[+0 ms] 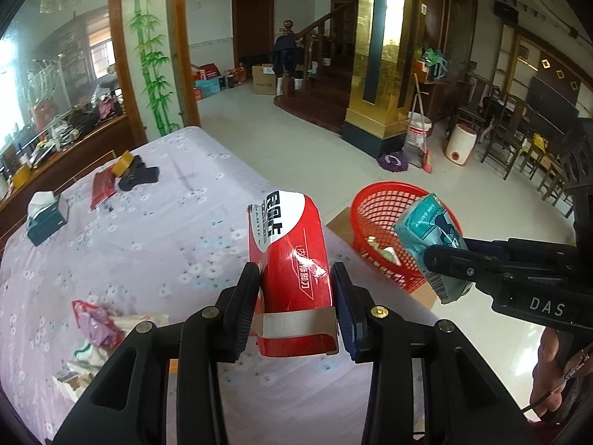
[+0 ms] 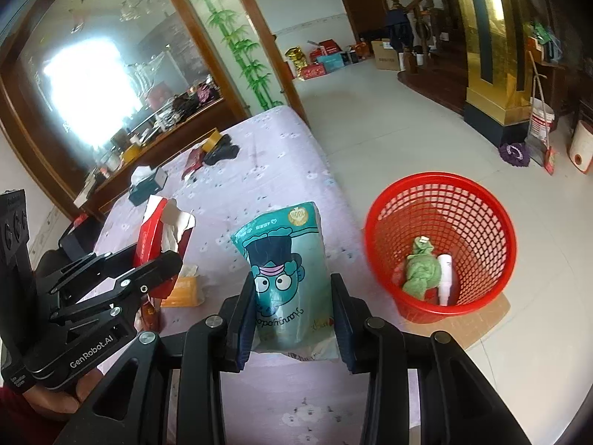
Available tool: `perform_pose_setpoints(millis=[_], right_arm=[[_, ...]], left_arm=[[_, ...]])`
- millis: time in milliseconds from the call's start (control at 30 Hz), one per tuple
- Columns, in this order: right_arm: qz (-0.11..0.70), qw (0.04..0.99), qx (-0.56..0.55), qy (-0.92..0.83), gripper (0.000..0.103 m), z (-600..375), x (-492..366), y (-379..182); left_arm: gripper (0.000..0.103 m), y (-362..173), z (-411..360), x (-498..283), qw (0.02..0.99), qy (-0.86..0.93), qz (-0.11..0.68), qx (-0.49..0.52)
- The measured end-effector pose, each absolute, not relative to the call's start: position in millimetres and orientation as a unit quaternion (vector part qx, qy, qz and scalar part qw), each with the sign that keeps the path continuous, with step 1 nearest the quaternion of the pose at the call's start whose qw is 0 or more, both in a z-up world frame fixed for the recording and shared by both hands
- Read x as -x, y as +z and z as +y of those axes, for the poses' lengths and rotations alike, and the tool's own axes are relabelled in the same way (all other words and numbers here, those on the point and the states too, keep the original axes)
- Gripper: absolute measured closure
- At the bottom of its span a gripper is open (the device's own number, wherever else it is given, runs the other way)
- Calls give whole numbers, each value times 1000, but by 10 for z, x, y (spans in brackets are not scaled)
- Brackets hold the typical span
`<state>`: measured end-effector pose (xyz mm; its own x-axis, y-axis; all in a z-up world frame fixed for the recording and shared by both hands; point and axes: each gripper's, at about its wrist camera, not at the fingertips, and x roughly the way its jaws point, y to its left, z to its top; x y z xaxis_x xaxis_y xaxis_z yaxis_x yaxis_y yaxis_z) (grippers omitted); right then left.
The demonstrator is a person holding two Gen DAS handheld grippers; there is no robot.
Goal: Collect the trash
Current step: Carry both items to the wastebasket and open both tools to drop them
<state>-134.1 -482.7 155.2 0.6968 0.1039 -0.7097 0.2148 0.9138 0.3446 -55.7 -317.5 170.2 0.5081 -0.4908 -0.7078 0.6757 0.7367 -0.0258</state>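
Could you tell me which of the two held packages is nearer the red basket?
The teal cartoon pouch in the right gripper; the red box sits farther over the table.

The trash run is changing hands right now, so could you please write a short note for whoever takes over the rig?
Left gripper: shut on a red carton, lifted above the table.
Right gripper: shut on a teal pouch, also above the table, near its edge.
Basket: red, on the floor beside the table, to the right of both grippers. A green wad and a white tube already lie in it.
Left to do: drop the carton and the pouch in the basket, then fetch the wrappers at the table's near left. The tissue box and the dark items at the far end may not be trash; check.
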Motion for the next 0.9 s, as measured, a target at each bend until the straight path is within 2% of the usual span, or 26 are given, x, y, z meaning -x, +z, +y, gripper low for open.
perform_pose_setpoints(millis=[700, 900], right_arm=[[378, 867, -292, -144, 62, -6114, 1551, 1373], [384, 856, -309, -156, 57, -6432, 1378, 1240]], left_arm=[[64, 1551, -4470, 400, 791, -442, 413, -93], [58, 1454, -4830, 301, 788, -444, 417, -92]])
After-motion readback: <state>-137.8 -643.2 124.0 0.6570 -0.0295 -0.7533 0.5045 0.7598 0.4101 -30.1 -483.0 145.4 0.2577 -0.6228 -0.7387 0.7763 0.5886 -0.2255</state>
